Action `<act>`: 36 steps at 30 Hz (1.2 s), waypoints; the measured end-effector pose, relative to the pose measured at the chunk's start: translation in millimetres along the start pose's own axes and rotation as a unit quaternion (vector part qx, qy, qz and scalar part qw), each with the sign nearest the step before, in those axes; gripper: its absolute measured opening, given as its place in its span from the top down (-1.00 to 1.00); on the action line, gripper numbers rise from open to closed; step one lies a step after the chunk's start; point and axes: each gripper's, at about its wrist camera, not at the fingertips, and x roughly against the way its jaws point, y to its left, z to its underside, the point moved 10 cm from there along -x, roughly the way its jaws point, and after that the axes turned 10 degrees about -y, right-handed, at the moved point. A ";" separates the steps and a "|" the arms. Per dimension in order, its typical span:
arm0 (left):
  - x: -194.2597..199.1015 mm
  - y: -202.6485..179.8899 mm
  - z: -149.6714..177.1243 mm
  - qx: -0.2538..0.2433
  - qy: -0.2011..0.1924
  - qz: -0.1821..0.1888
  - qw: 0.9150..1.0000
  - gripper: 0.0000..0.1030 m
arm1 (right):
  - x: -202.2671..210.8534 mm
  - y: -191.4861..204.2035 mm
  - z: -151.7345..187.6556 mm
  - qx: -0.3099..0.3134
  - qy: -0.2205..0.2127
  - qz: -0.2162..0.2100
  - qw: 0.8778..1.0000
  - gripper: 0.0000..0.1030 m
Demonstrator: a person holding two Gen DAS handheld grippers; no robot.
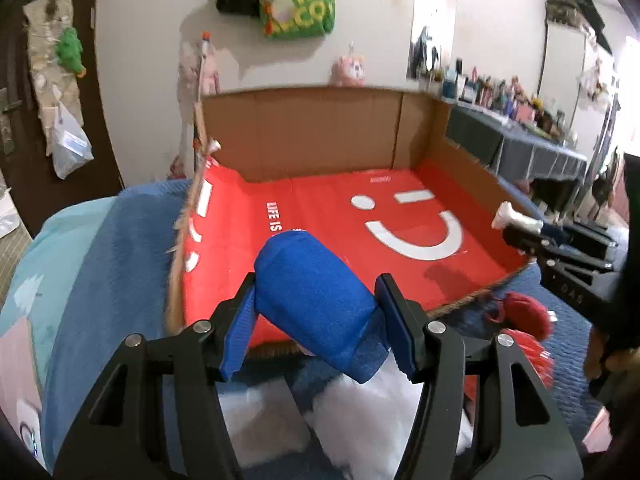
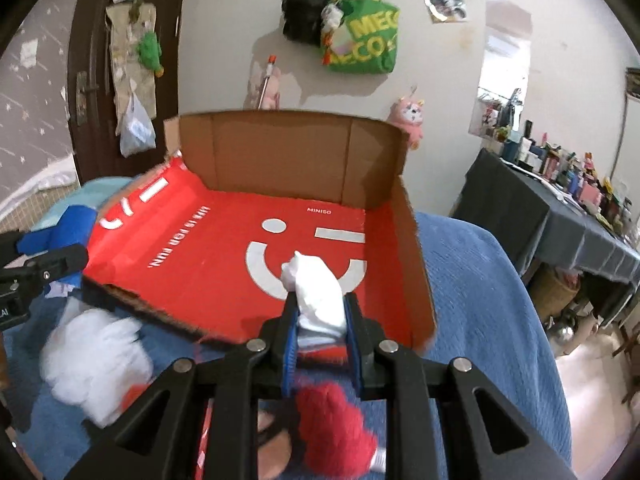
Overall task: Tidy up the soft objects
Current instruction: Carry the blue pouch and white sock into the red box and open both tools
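Observation:
My left gripper (image 1: 318, 284) is shut on a thick blue plush limb (image 1: 316, 304) that sticks out over the near edge of the cardboard box (image 1: 320, 132). The box is open, with a red floor and a white smiley. My right gripper (image 2: 322, 298) is shut on a white plush hand (image 2: 314, 284) over the box's near right part. Under it lies a red plush cap (image 2: 334, 420). White fluffy plush (image 2: 92, 360) rests in front of the box. Each gripper shows in the other's view: the right gripper (image 1: 516, 228) and the left gripper (image 2: 40, 248). Whether the pieces belong to one toy I cannot tell.
The box (image 2: 280, 152) lies on a bed with a blue blanket (image 2: 480, 300). A table under a dark cloth (image 2: 560, 224) crowded with small items stands to the right. A green bag (image 2: 364, 40) and a pink plush (image 2: 410, 118) hang on the far wall; a dark door (image 2: 92, 80) is at the left.

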 end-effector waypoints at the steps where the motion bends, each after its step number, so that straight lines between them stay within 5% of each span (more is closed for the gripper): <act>1: -8.7 1.3 0.8 -0.003 0.008 -0.002 1.000 -0.09 | -8.5 -0.5 -1.0 0.006 0.008 0.000 1.000 0.57; 20: -86.0 12.4 36.4 0.002 0.124 0.009 0.992 -0.10 | -77.7 9.1 23.9 0.068 0.138 -0.026 0.988 0.56; 36: -94.1 12.3 38.1 -0.025 0.131 0.008 0.991 -0.19 | -86.6 7.8 35.1 0.048 0.175 -0.043 0.982 0.41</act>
